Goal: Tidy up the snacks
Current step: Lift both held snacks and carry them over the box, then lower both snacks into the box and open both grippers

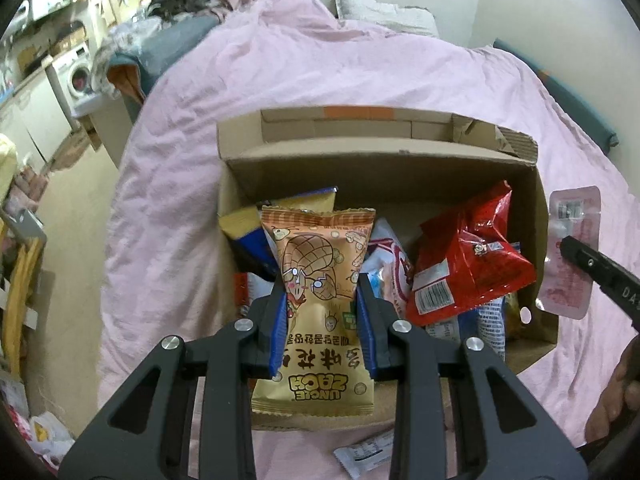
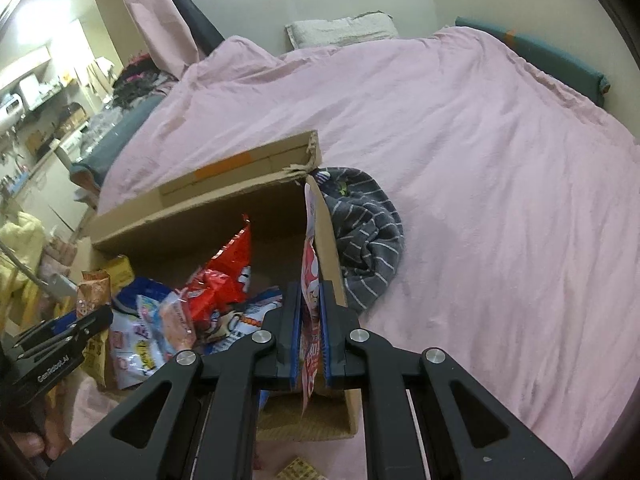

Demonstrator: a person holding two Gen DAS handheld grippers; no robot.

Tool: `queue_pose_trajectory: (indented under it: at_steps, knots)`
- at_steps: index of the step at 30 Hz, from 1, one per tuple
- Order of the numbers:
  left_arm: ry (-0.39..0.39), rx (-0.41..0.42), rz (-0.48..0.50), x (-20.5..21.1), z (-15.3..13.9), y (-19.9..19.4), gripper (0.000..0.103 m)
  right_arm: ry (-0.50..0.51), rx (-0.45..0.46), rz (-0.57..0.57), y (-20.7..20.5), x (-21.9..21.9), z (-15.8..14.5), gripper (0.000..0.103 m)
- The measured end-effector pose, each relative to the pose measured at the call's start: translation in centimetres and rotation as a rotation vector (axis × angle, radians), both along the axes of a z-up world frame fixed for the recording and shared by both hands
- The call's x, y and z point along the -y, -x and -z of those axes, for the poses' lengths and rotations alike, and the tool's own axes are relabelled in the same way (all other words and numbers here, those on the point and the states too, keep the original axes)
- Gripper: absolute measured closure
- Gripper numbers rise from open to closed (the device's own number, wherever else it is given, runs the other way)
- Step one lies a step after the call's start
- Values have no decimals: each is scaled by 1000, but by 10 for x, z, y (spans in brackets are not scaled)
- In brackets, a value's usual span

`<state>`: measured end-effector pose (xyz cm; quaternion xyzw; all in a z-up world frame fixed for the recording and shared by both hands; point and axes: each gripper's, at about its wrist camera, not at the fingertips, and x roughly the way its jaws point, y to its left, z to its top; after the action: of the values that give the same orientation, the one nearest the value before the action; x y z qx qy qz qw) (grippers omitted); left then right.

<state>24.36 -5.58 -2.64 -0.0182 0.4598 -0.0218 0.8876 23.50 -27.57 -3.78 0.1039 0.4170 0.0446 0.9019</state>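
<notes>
My left gripper [image 1: 322, 280] is shut on an orange peanut snack packet [image 1: 320, 264] and holds it above the open cardboard box [image 1: 372, 168]. The box holds several snack bags, among them a red bag [image 1: 468, 256]. My right gripper [image 2: 311, 292] is shut on a thin pink-and-white packet [image 2: 310, 240], held edge-on over the box's right wall [image 2: 332, 240]. In the left wrist view that packet [image 1: 572, 256] shows at the right beside the box, with the right gripper's finger [image 1: 596, 264] on it. The left gripper [image 2: 60, 340] shows at the left in the right wrist view.
The box sits on a bed with a pink duvet [image 2: 480, 160]. A grey striped garment [image 2: 368, 236] lies against the box's right side. A small packet [image 1: 364, 456] lies on the duvet in front of the box. A cluttered room with a washing machine [image 1: 76, 76] is to the left.
</notes>
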Motion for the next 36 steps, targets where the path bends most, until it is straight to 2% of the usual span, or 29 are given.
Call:
queue_pose_trajectory:
  at_steps: [2, 8, 18, 23, 30, 32, 35, 36]
  knots:
    - [11, -10, -7, 0, 5, -3, 76, 30, 1, 1, -1, -4, 2, 94]
    - [-22, 25, 18, 7, 5, -3, 76, 43, -31, -11, -5, -9, 10, 94]
    - [-11, 11, 21, 6, 7, -4, 74, 8, -45, -15, -5, -7, 13, 94]
    - [20, -4, 23, 3, 8, -4, 74, -2, -52, -16, -6, -6, 14, 94]
    - [43, -9, 43, 3, 7, -3, 71, -43, -23, -30, -4, -4, 8, 90]
    - [30, -6, 49, 5, 6, -2, 71, -49, -16, -32, -3, -4, 7, 90]
    - [19, 1, 51, 7, 5, 0, 65, -69, -2, -34, -2, -3, 4, 90]
    - [20, 3, 53, 7, 4, 0, 59, -77, 2, -35, -2, -3, 3, 90]
